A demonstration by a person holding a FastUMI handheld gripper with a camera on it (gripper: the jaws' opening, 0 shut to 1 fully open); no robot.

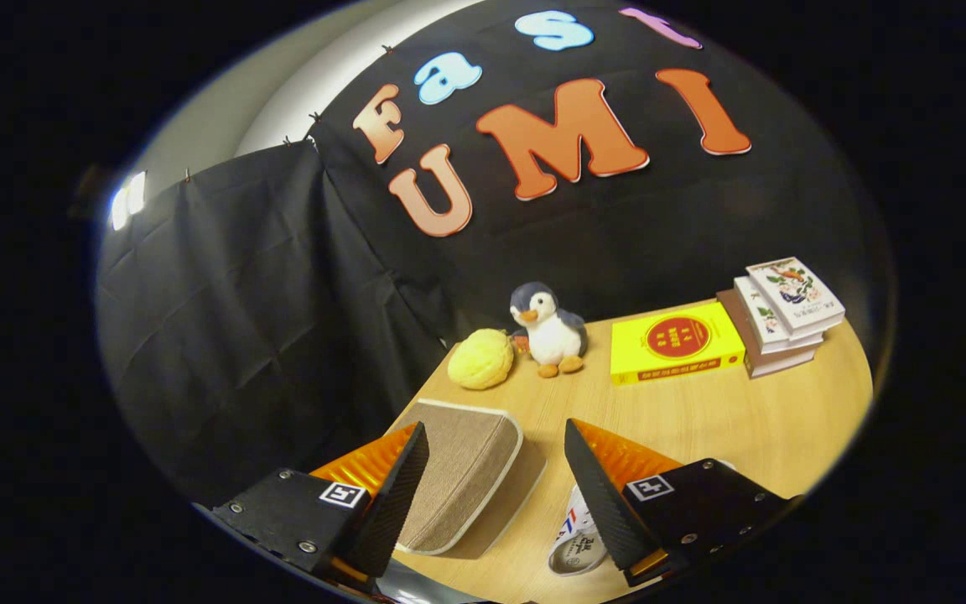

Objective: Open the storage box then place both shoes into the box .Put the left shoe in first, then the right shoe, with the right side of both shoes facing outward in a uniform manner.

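i have the gripper (495, 466) hanging above the near left part of the table (701, 419), its fingers spread wide and pinching nothing; the storage box (458, 470), a flat fabric-covered case with a pale trim, lies just ahead of and partly between the fingers, closer to the left finger, which covers its near left corner; its lid looks closed, so i judge the opening step is not yet done; its long axis runs roughly from the near edge of the table away toward the far edge, close to the line of the fingers, with the left edge of the table right beside it; a shoe (577, 541), white with a bit of printed marking, peeks out low beside the right finger, nearer that finger than the box is, and i cannot tell whether it is the left or the right one; a yellow plush ball (480, 359), a toy penguin (552, 331), a yellow book (674, 342) and a stack of books (785, 315) sit well beyond, along the far edge; the coming move, as i read it, turns on reaching slightly left and forward to catch the box's lid edge.
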